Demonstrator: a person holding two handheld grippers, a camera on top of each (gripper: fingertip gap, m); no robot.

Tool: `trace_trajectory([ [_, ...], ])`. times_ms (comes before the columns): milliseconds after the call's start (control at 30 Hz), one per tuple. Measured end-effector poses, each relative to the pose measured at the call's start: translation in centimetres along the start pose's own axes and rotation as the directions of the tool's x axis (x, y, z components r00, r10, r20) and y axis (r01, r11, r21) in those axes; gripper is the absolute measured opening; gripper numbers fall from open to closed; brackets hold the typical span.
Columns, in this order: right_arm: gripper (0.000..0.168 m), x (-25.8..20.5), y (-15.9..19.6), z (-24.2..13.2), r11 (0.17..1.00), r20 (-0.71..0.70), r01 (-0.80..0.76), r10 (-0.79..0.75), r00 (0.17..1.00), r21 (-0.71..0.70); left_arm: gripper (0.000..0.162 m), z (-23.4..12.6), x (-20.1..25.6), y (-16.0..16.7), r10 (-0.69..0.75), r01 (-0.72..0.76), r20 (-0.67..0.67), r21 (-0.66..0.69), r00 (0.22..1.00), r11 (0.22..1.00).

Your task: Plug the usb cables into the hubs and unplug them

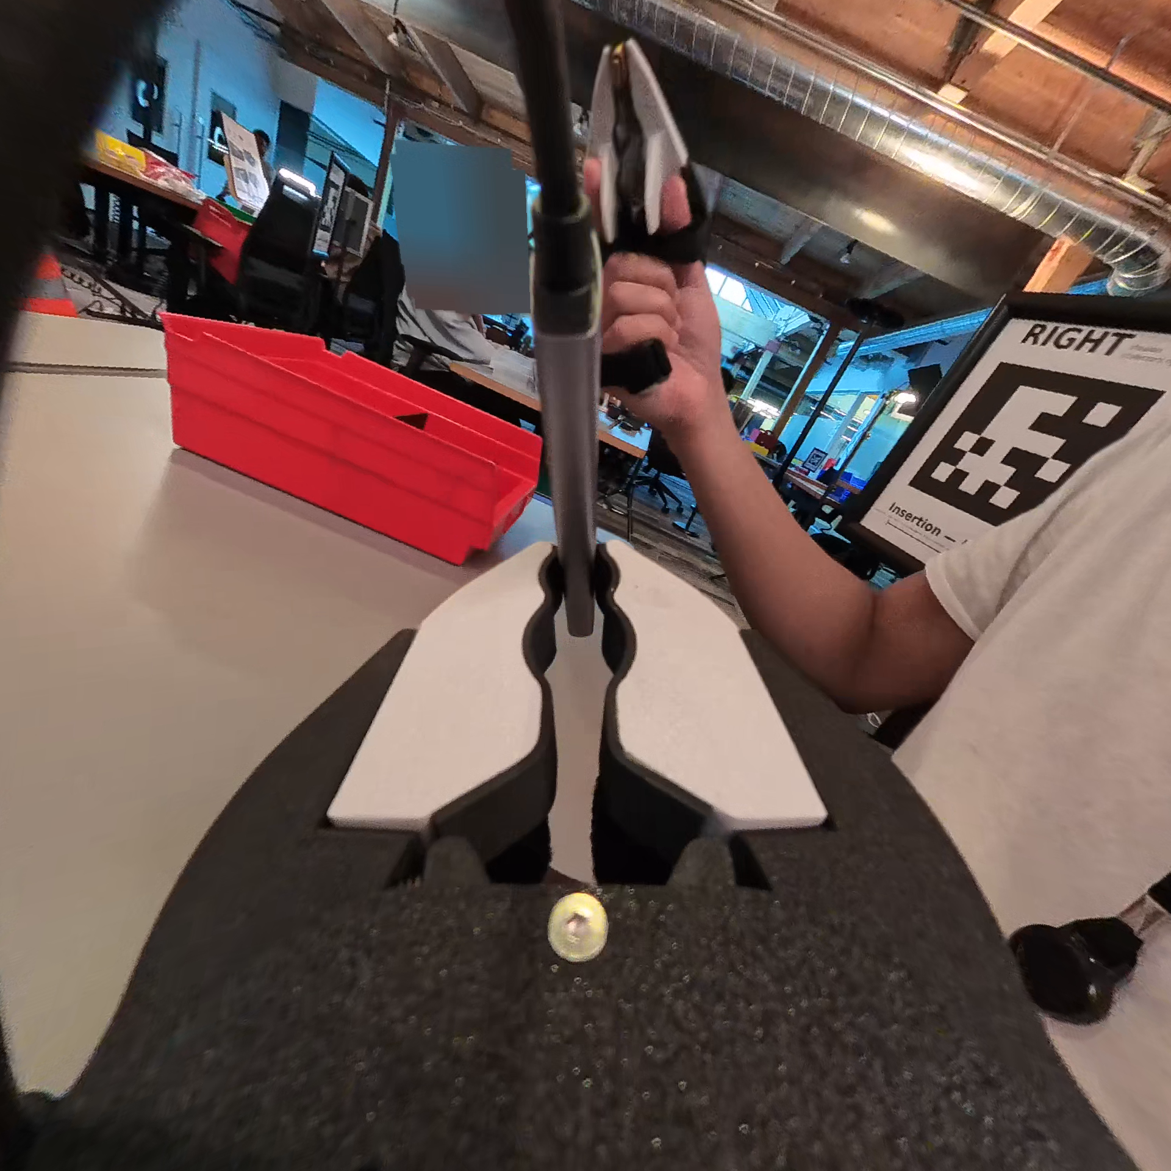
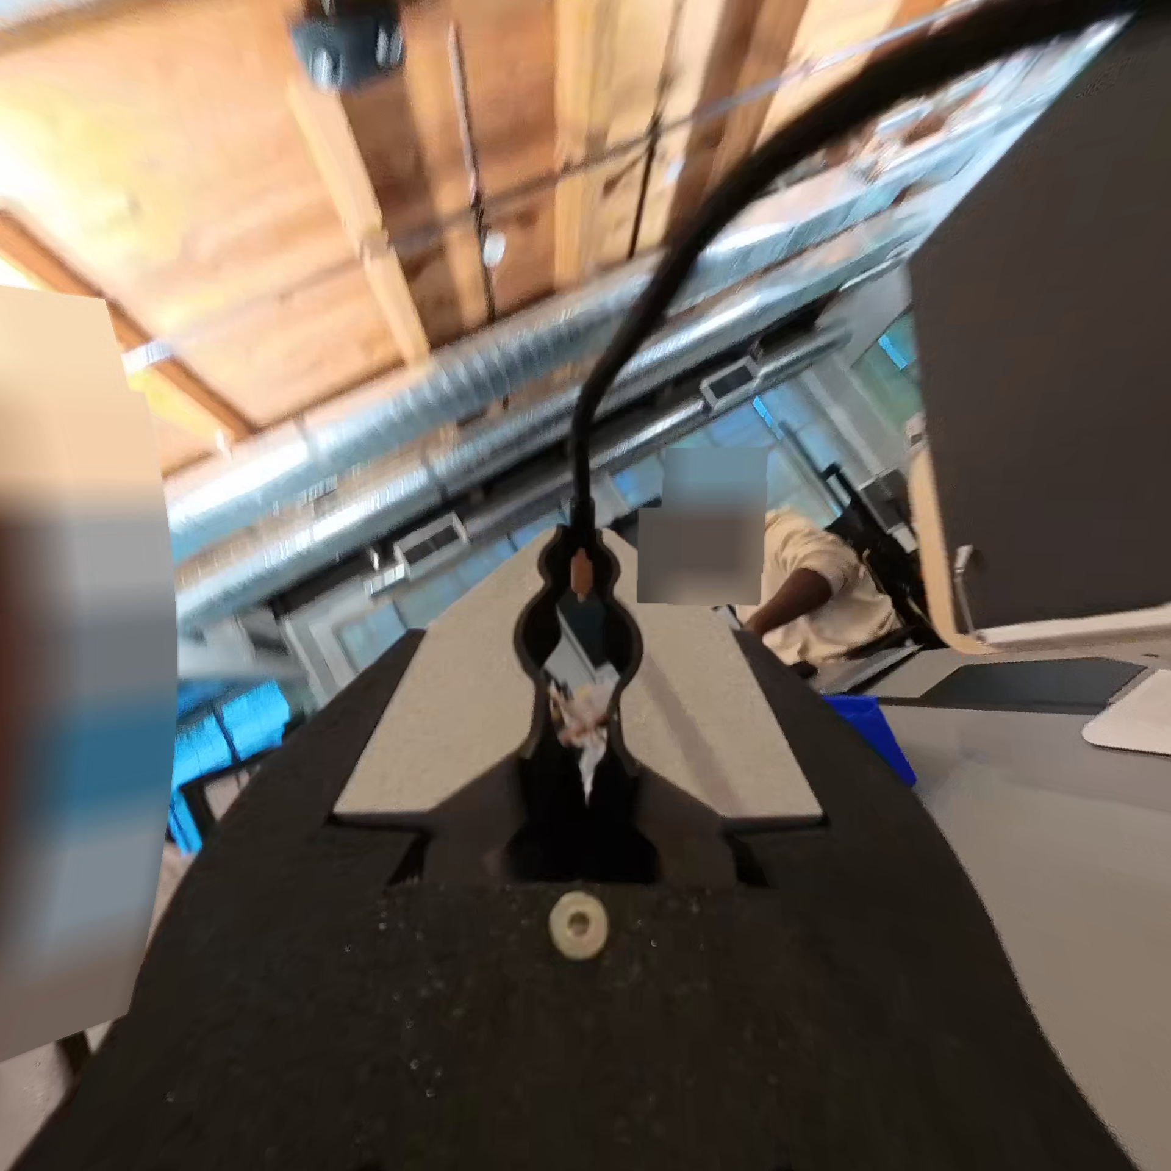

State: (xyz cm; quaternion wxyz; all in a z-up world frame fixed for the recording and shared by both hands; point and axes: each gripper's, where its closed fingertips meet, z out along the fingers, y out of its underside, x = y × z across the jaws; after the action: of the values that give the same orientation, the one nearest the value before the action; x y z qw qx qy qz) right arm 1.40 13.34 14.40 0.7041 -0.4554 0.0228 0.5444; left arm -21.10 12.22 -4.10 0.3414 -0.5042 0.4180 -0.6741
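Observation:
My left gripper [image 1: 578, 570] is shut on a grey cylindrical barrel [image 1: 567, 405]. The barrel stands upright above the pale table [image 1: 190, 602], and a black cable [image 1: 538, 95] leaves its top. In the left wrist view a person's hand [image 1: 659, 329] holds the right gripper [image 1: 624, 70] high beside the cable, pointing up. In the right wrist view, my right gripper [image 2: 582, 561] is shut on a small brown plug tip [image 2: 581, 570] at the end of a thin black cable [image 2: 640, 304]. That cable arcs up and to the right. This view is blurred.
A red plastic bin [image 1: 342, 431] lies on the table behind the left gripper. A framed white sign with a black-and-white marker [image 1: 1014, 437] stands at the right, behind the person's arm and white shirt [image 1: 1045, 697]. A monitor [image 2: 1039, 380] and a blue bin [image 2: 874, 729] show in the right wrist view. Some 30 cm of space lies between my two pairs of fingers.

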Motion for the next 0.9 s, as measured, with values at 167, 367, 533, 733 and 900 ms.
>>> trace_trajectory([
  [167, 0.004, 6.1, -2.5, -5.4, 0.931, -0.098, -0.241, 0.277, 0.956, 0.274, 0.009, 0.1, -0.4, 0.8, -0.037, 0.037, -0.001, -0.025, 0.999, 0.999],
  [367, 0.004, 14.8, 0.7, -12.6, 0.787, -0.372, -0.323, 0.554, 0.744, 0.526, 0.009, -0.2, -0.4, 1.0, -0.021, 0.021, -0.005, -0.046, 1.000, 0.999],
  [533, 0.006, 18.9, 3.2, -17.2, 0.863, -0.662, -0.216, 0.492, 0.566, 0.457, 0.009, -0.3, -0.4, 1.1, -0.013, 0.013, -0.008, -0.051, 1.000, 0.999],
  [733, 0.042, 21.0, 4.2, -18.8, 0.980, -0.889, -0.151, 0.185, 0.419, 0.133, 0.009, -0.2, -0.3, 1.2, -0.014, 0.013, -0.016, -0.062, 1.000, 0.998],
  [900, 0.042, 21.6, 7.4, -19.8, 0.892, -0.888, -0.306, -0.186, 0.421, -0.332, 0.009, -0.2, -0.3, 1.4, -0.017, 0.016, -0.020, -0.071, 1.000, 0.997],
])
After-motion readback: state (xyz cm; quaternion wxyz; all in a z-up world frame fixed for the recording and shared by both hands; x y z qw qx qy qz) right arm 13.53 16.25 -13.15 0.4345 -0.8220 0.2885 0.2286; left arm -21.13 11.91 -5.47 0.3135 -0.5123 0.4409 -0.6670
